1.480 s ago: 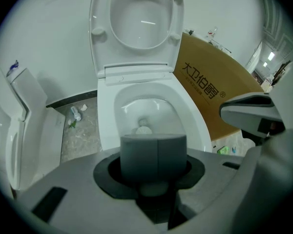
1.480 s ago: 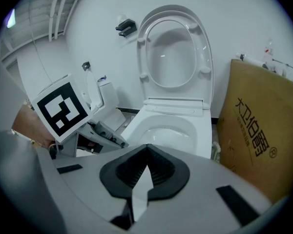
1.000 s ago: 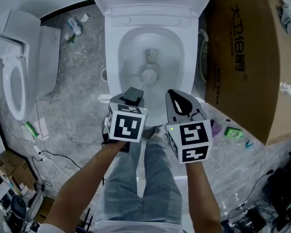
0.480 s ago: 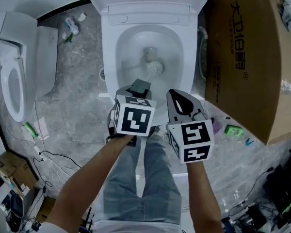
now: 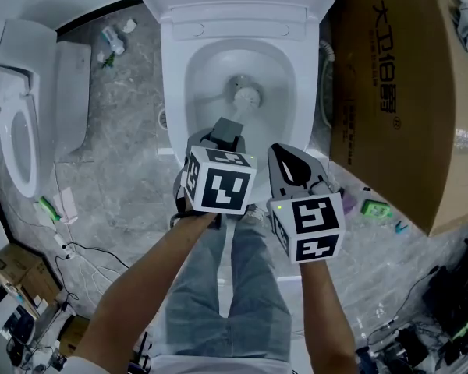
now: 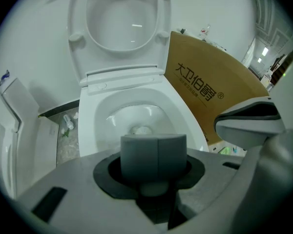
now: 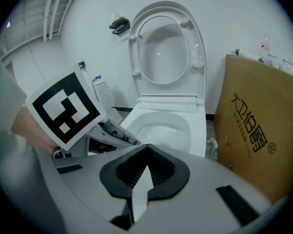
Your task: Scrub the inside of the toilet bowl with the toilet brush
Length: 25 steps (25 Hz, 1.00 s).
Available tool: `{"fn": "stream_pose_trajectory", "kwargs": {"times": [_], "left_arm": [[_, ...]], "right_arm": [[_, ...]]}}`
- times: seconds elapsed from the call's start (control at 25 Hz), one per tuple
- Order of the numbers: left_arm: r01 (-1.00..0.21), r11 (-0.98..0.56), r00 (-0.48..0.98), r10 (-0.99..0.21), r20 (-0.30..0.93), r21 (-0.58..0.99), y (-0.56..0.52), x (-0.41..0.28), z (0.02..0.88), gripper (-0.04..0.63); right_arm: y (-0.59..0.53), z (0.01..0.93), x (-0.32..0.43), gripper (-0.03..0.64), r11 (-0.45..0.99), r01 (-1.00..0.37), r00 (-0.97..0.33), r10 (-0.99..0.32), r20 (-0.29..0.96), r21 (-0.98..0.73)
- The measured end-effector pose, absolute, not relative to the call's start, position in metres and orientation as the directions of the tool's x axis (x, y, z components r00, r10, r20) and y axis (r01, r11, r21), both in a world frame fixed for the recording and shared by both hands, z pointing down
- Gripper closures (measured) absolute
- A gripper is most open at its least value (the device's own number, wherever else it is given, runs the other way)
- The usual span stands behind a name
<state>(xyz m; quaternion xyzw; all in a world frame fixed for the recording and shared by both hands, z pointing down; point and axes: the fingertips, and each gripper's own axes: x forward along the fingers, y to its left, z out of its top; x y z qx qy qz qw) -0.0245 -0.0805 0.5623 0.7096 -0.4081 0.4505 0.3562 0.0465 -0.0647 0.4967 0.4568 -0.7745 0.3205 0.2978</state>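
Observation:
The white toilet bowl [image 5: 177,92] stands open in front of me, its seat and lid [image 6: 119,18] raised. The white brush head [image 5: 247,97] rests deep in the bowl near the drain. Its handle runs back to a grey cap [image 6: 154,155] held between the jaws of my left gripper [image 5: 222,142], which is shut on it. The brush head [image 6: 142,129] shows just above that cap in the left gripper view. My right gripper [image 5: 292,168] hovers beside the left one at the bowl's front rim, shut with nothing in it. The right gripper view shows the bowl [image 7: 195,126] ahead.
A large cardboard box [image 5: 405,92] stands close on the toilet's right. A second white toilet [image 5: 15,131] sits at the left. Small bottles and litter [image 5: 113,41] lie on the grey floor; cables [image 5: 70,248] and green bits [image 5: 374,210] lie nearer me.
The brush head has slid from the front of the bowl back toward the drain. My left gripper has shifted right and slightly forward with it. The right gripper has stayed put.

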Motion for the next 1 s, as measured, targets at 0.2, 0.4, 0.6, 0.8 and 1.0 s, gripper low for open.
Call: {"fn": "stream_pose_trajectory", "kwargs": {"times": [0.2,0.4,0.6,0.8,1.0], "left_arm": [[-0.913,-0.388,0.230,-0.236,0.944,0.126,-0.076,-0.037,0.583,0.439],[-0.911,-0.400,0.209,-0.232,0.950,0.103,-0.083,-0.037,0.599,0.439],[-0.910,-0.405,0.199,-0.234,0.952,0.090,-0.092,-0.032,0.615,0.439],[-0.904,-0.421,0.189,-0.242,0.952,0.072,-0.094,-0.031,0.620,0.439],[-0.907,-0.414,0.189,-0.232,0.954,0.079,-0.082,-0.034,0.614,0.439]], "right_arm": [[-0.070,0.500,0.037,0.614,0.361,-0.892,-0.434,-0.512,0.741,-0.273],[-0.072,0.506,0.035,0.615,0.349,-0.892,-0.438,-0.513,0.739,-0.287],[-0.075,0.515,0.036,0.615,0.305,-0.899,-0.434,-0.524,0.733,-0.314],[-0.075,0.516,0.034,0.615,0.297,-0.900,-0.433,-0.530,0.729,-0.319],[-0.069,0.513,0.033,0.615,0.291,-0.901,-0.433,-0.532,0.728,-0.323]]}}
